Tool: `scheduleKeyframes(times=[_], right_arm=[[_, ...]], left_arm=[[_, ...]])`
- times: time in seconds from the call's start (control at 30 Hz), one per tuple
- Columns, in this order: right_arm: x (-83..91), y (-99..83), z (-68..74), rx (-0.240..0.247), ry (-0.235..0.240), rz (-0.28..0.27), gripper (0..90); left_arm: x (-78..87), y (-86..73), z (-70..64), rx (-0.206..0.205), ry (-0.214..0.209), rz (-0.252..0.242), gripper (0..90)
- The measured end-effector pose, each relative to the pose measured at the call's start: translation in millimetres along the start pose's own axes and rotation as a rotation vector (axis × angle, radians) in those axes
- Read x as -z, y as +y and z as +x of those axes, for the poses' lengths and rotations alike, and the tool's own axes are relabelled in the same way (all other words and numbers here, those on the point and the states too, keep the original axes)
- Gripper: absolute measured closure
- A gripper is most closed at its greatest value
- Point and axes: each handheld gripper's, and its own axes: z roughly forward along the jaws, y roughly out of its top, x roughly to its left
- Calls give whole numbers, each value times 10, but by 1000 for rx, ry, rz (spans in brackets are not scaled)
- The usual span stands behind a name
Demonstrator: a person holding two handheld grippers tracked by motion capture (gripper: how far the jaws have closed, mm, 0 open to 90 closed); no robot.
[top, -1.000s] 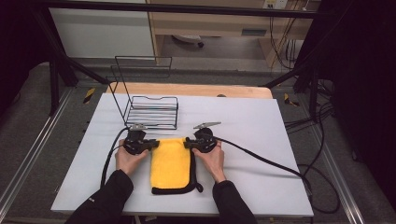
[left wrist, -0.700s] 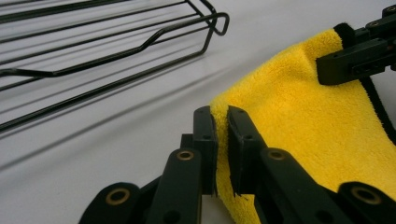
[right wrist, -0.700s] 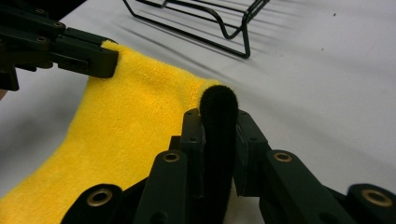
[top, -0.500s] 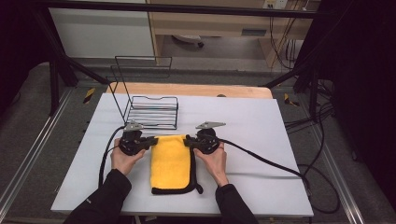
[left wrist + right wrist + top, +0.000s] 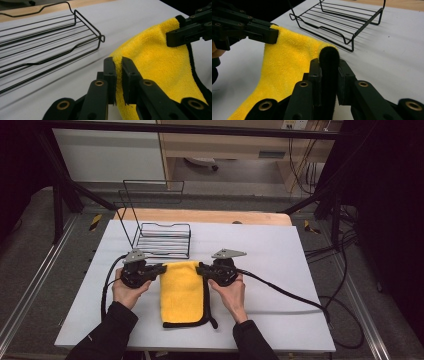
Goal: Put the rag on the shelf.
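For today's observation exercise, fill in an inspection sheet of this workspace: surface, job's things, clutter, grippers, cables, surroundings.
Surface: white rectangular table, wooden strip along its far edge.
Job's things: yellow fleecy cloth with black trim, folded, far edge raised between the grippers.
Clutter: black wire rack beyond the cloth, apart from it.
Grippers: left gripper shut on the cloth's far left corner; right gripper shut on its black-trimmed far right corner.
Cables: black cable trails right across the table.
Surroundings: dark metal frame, grey floor, loose cables at right.

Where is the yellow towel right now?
In the high view, the yellow black-edged towel lies near the white table's front, between both grippers, before the black wire rack.
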Motion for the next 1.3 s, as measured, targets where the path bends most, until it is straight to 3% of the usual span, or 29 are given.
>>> scheduleKeyframes(times=[0.27, 0.43, 1.3], right_arm=[[111, 52, 35, 8, 3, -47, 773], [203, 128, 85, 42, -2, -78, 773], [444, 470, 325, 130, -18, -214, 777]], left_arm=[[133, 92, -92, -24, 0, -52, 829], [231, 156, -144, -34, 2, -89, 829], [618, 440, -205, -80, 33, -219, 830]])
